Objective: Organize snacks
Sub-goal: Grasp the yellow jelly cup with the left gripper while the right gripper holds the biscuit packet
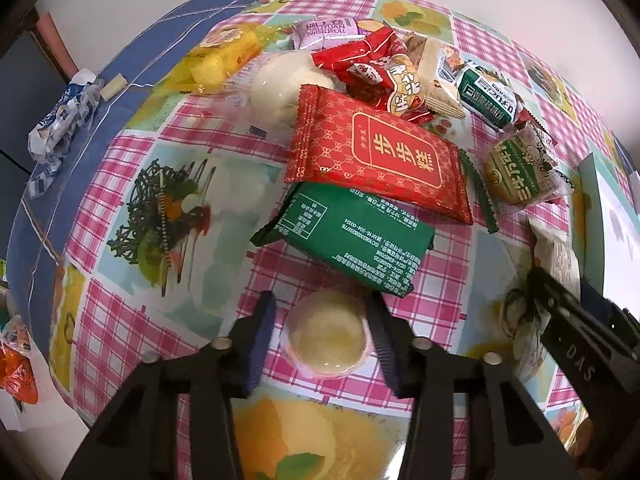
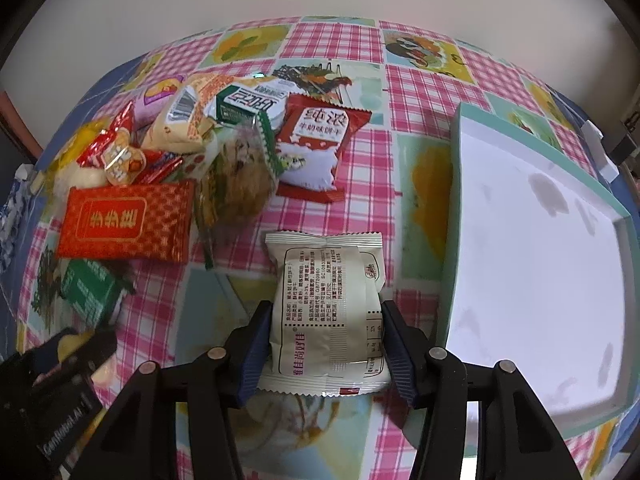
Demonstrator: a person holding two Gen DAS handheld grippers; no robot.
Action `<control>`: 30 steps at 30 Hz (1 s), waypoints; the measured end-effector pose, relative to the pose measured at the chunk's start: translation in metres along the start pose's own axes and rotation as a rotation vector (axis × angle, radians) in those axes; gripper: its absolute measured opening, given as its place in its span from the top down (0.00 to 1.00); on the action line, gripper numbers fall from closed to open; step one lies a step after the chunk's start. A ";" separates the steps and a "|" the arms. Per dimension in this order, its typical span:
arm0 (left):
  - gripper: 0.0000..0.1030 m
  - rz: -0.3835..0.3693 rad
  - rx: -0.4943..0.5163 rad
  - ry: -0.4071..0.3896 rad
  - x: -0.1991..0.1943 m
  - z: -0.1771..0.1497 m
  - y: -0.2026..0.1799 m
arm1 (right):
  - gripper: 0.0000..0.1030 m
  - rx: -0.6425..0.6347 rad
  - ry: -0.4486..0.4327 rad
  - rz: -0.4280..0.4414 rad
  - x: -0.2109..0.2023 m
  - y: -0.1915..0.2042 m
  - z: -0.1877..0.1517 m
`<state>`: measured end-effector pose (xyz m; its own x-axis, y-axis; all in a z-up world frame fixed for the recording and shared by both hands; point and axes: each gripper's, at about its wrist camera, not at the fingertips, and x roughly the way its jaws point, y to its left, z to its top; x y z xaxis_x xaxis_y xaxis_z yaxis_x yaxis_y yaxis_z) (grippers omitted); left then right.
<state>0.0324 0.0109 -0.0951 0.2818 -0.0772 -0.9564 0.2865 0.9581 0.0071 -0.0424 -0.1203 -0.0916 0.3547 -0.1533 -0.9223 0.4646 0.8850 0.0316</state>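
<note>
Worktop (image 1: 120, 340) under a checked pink cloth printed with food pictures; we work from above, both tongs pointing steeply down.

Left tongs (image 1: 326, 340): clenched on a round pale cake in clear wrap (image 1: 328, 334). Pads press it on both sides; the cake sits on the cloth just in front of the snack pile.

Right tongs (image 2: 326, 344): jaws around a white biscuit packet (image 2: 326, 312), printed back up, lying flat on the cloth. The blue pads (image 2: 254, 352) sit against both long edges of the packet, so we read it as gripped. The packet lies just left of the tray.

Tray (image 2: 452, 240): white inside, pale green rim, on the right of the worktop. We see no snack in the part that shows.

Pile, left and behind the white packet:
- red patterned packet (image 1: 376, 160) with gold frame, lying over a green packet (image 1: 348, 240)
- red and white biscuit bag (image 2: 316, 148), a little apart from the rest, nearest the tray
- clear bag holding a brown cake (image 2: 240, 176)
- green and white carton-style pack (image 1: 486, 98)
- yellow bag (image 1: 218, 58) and lilac roll wrapper (image 1: 324, 32) at the far edge

A crumpled blue and white wrapper (image 1: 60, 120) lies apart on the blue border of the cloth.
</note>
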 end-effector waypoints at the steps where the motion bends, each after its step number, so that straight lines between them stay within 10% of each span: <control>1: 0.63 0.004 0.002 -0.005 -0.001 -0.001 0.000 | 0.46 -0.002 0.003 -0.001 -0.001 0.001 -0.003; 22: 0.70 -0.094 -0.034 -0.026 -0.010 -0.012 0.023 | 0.46 -0.051 0.063 0.037 -0.015 0.011 -0.046; 30: 0.30 -0.087 0.048 0.034 -0.010 -0.023 0.016 | 0.46 -0.051 0.077 0.044 -0.022 0.003 -0.053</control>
<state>0.0129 0.0329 -0.0920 0.2233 -0.1498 -0.9632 0.3527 0.9336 -0.0634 -0.0917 -0.0915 -0.0917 0.3095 -0.0809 -0.9475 0.4071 0.9117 0.0551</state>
